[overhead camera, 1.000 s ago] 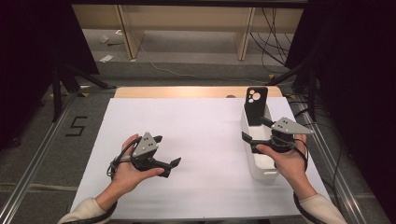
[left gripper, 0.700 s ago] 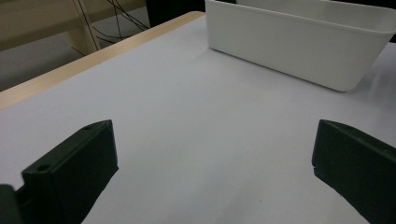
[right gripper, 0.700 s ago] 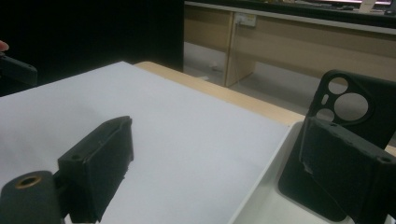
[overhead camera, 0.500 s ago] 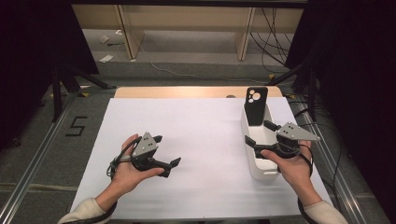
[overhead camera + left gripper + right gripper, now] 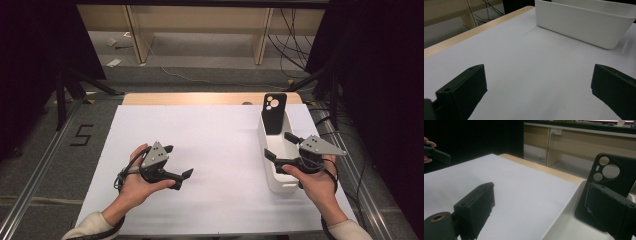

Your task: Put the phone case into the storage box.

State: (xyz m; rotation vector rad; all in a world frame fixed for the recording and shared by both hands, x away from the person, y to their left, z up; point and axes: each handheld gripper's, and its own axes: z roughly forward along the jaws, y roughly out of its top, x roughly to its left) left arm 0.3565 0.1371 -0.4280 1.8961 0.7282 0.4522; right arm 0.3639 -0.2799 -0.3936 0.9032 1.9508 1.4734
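Slightly toward the counter's right edge since earlier, the right hand-held gripper (image 5: 281,145) hovers wide open over the white bin (image 5: 275,170) holding a black phone case (image 5: 274,113); the left hand-held gripper (image 5: 178,161) rests wide open, empty.

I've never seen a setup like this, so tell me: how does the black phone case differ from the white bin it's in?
The phone case is black and flat; the bin is white and box-shaped. The phone case stands on end, leaning at the bin's far end with its camera cutouts on top, while the bin lies long and low on the white table cover. The phone case is plainly the smaller. Both sit at the table's right side.
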